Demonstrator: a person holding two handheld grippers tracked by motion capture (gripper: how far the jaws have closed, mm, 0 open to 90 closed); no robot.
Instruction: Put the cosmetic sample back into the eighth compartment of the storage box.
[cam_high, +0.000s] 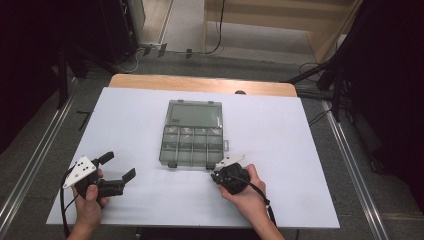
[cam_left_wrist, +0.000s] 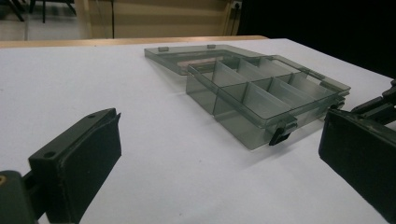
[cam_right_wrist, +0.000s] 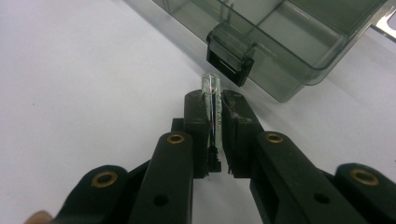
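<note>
The right gripper is clamping a slim clear glass vial, long axis pointing at the smoky translucent plastic compartment box lying open just ahead (black latch nearest); the left gripper is idling wide open, farther away.

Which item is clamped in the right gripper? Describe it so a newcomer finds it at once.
Start at the white table and find the smoky grey compartment box lying open in the middle. At its near right corner sits the right gripper, jaws shut on a small clear tube. It is slim, see-through, with a rounded tip pointing at the box's black latch.
</note>
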